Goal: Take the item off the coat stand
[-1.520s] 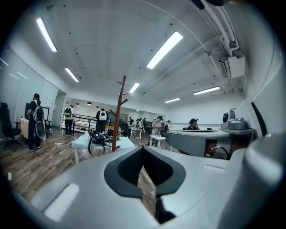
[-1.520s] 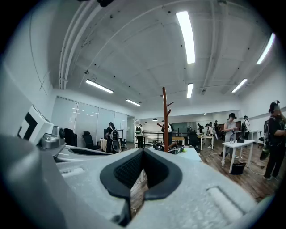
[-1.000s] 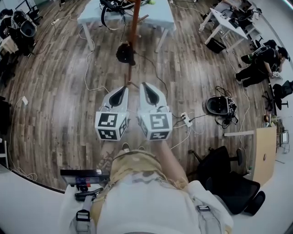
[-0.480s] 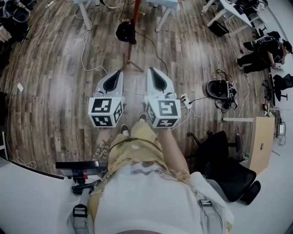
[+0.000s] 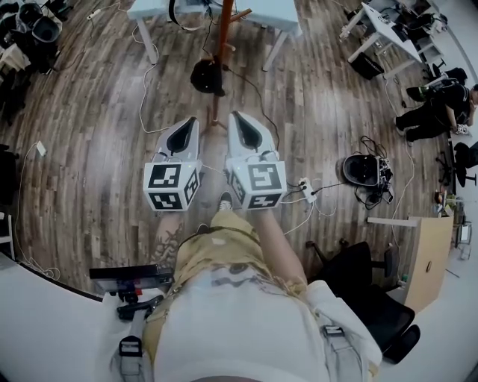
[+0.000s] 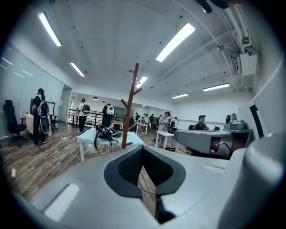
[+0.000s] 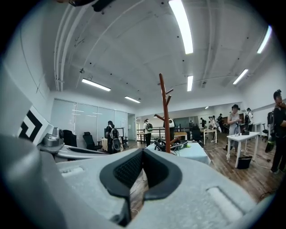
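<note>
Wood-plank flooring (image 5: 89, 149) runs under the whole scene in the head view. At the upper left stands a pale blue table (image 5: 143, 10) with black gear lying on it.

Below that, the left gripper (image 5: 190, 125) is held out level in front of the person. In the left gripper view, the left gripper's dark pads are pressed together along one seam, with nothing between them (image 6: 143, 151).

Just ahead of the two grippers and between them hangs the black item (image 5: 207, 77). It looks like a cap, though it is too small in the head view to be sure. It hangs low on the reddish-brown coat stand (image 5: 222, 41), touching the left side of the pole, and neither gripper touches it. The stand rises upright beside the table. Its bare upper pegs show in the left gripper view (image 6: 130, 107) and in the right gripper view (image 7: 165, 112).

The right gripper (image 5: 237, 123) sits just beside the left one and points the same way. Its pads are also closed against each other and hold nothing (image 7: 143, 154).

Further right, a white power strip (image 5: 305, 190) lies on the floor with cables trailing from it. A black office chair (image 5: 370, 287) stands near the lower right. At the far right edge, a person in dark clothes (image 5: 437, 112) crouches low by another table.
</note>
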Available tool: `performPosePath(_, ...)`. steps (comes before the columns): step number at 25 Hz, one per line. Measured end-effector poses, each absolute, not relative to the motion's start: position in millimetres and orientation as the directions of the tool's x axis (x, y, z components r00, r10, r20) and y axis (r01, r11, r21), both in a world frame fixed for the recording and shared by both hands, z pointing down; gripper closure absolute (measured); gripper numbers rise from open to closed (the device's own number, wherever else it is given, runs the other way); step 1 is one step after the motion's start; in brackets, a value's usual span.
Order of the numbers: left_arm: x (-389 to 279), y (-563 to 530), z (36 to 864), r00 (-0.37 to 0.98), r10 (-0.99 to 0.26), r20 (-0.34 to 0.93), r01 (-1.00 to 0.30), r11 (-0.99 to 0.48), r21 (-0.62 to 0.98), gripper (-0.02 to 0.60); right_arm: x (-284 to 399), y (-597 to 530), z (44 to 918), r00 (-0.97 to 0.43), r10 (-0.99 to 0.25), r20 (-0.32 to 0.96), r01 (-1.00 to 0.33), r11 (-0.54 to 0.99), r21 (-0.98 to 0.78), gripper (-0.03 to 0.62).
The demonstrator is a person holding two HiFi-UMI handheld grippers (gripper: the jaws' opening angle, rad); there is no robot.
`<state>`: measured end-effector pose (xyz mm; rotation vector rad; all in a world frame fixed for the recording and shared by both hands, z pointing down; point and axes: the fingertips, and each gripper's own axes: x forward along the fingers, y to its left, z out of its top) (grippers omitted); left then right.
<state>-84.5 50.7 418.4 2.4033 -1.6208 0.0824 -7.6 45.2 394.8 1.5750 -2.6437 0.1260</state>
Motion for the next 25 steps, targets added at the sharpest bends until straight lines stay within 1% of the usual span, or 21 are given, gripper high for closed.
performPosePath(8,-44.9,-6.7,410.9,0.362,-0.914,0.184,-0.930,-0.342,0.134,0.578,23.1,-9.8,392.4,-0.523,-0.848,0.089,-0.852,0.519,-0.060,0.594)
performPosePath(13,-29.1,-28.4,420.4,0.350,-0.912,0.216,-0.936,-0.331,0.118,0.578,45.4,-36.3,407.8,-0.526,-0.843,0.111,-0.850,0.517,-0.103,0.594)
performPosePath(20,-34.5,-51.7,435.8,0.328,-0.908,0.262,-0.944,-0.306,0.124,0.578,43.9,-60.2,424.8,-0.537,-0.832,0.140,-0.842,0.521,-0.140,0.594)
performPosePath(25,-46.3,-80.2,446.3,0.347,-0.899,0.267,-0.936,-0.315,0.156,0.578,32.8,-89.3,439.5,-0.505,-0.841,0.194,-0.863,0.495,-0.100,0.595)
